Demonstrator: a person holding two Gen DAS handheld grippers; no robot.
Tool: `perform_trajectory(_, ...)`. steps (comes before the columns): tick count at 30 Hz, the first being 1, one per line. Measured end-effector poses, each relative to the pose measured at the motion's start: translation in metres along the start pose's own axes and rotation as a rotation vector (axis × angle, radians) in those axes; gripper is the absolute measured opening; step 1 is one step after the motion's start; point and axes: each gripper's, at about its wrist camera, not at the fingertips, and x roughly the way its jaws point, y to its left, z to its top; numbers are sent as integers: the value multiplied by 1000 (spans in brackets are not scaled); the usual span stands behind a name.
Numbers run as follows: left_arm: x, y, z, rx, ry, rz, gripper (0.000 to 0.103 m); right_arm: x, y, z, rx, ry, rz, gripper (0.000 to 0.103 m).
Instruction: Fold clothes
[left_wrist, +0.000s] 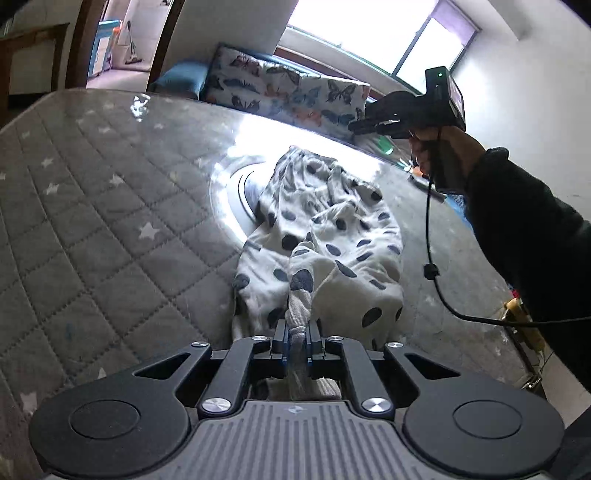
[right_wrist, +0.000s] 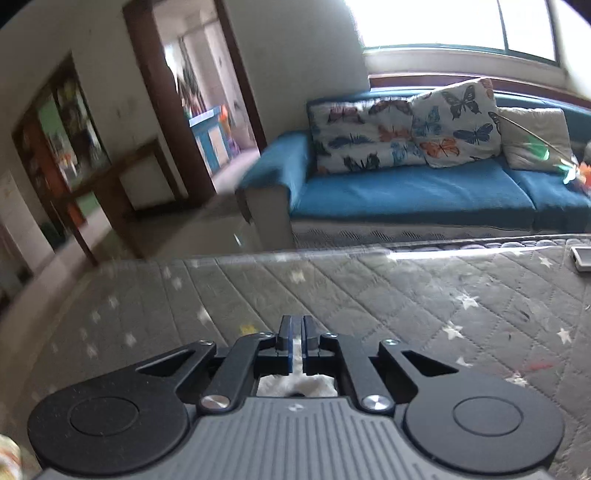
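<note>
- White cloth with dark dots: the garment (left_wrist: 321, 236) lies rumpled on the worktop (left_wrist: 110, 206), a quilted grey cover under glossy film, running from the near edge toward the far edge where the sofa (right_wrist: 406, 188) stands.
- Left tongs (left_wrist: 297, 332): clenched on a bunched, twisted end of the garment at the near edge; the cloth rises from the worktop into the jaws.
- Right tongs (right_wrist: 296, 332): jaws drawn nearly together with a thin slit between; white fabric shows under the body, but whether any is pinched cannot be told. In the left view the right tongs (left_wrist: 364, 125) hang above the far end of the garment, held by a hand (left_wrist: 439, 147) in a dark sleeve.
- Stage (judgement): the garment is not yet a flat, squared fold; wrinkles cross its middle.
- Technique (judgement): a pinch on a twisted rope of cloth drags creases along. A hold on a single flat edge, with even tension from both ends, would lay it smooth; the glossy film may let it slide.
</note>
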Motion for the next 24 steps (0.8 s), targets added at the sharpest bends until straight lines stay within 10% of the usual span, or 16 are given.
perform_trajectory(13, -1, 2, 4, 6, -9, 13, 10, 57, 13, -28, -85, 129, -71, 35)
perform_trajectory(24, -6, 4, 5, 8, -29, 5, 10, 55, 22, -30, -124, 92, -97, 8)
